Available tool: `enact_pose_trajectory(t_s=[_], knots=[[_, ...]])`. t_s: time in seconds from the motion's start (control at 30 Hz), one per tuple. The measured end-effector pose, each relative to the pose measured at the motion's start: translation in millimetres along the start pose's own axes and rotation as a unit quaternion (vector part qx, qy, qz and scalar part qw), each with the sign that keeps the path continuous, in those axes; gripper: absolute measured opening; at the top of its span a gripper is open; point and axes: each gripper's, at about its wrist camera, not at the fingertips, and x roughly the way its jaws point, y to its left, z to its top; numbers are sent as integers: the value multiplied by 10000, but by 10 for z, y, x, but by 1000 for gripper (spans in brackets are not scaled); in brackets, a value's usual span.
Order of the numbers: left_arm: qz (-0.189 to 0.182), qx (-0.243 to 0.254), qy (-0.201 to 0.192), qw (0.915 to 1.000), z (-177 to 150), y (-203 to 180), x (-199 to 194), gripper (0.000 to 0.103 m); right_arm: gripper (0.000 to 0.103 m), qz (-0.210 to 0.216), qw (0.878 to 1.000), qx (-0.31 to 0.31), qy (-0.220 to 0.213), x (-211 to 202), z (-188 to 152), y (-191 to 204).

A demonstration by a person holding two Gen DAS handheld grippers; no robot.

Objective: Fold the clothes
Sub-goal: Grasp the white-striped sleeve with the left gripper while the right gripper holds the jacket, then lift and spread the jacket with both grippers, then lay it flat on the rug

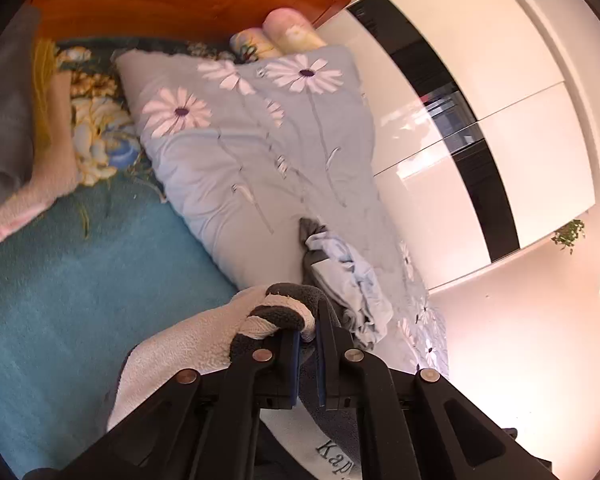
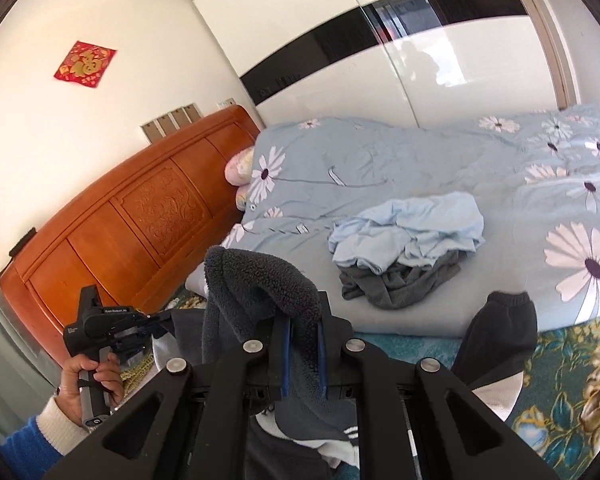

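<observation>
Both tongs pinch one fleece garment (image 2: 260, 280): the left gripper (image 1: 308, 336) is pressed together on a grey-and-cream striped fold, the right gripper (image 2: 302, 332) on thick dark-grey pile. The fleece hangs near, above the teal floral bedsheet (image 1: 80, 272). Beyond it, on the pale-blue daisy-print quilt (image 2: 420, 160), lies one crumpled heap of thin clothes (image 2: 408, 240), light blue over grey, perhaps two pieces. Farther left stands a carved wooden headboard (image 2: 140, 216).
</observation>
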Motion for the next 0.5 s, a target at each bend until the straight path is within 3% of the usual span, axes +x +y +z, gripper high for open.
enact_pose_trajectory(t_s=[0.23,0.4,0.5], knots=[[-636,900,-914,9897,46,-865,-1156,6,11,270,9925,-436,-1106,-854,499,326],[-741,1697,-1464,9717,-200,-1300,-1880,6,11,325,9839,-824,-1552,-1470,466,569],[-801,1932,-1557,9654,-442,-1342,-2139,6,11,347,9774,-1066,-1790,-1834,423,717]])
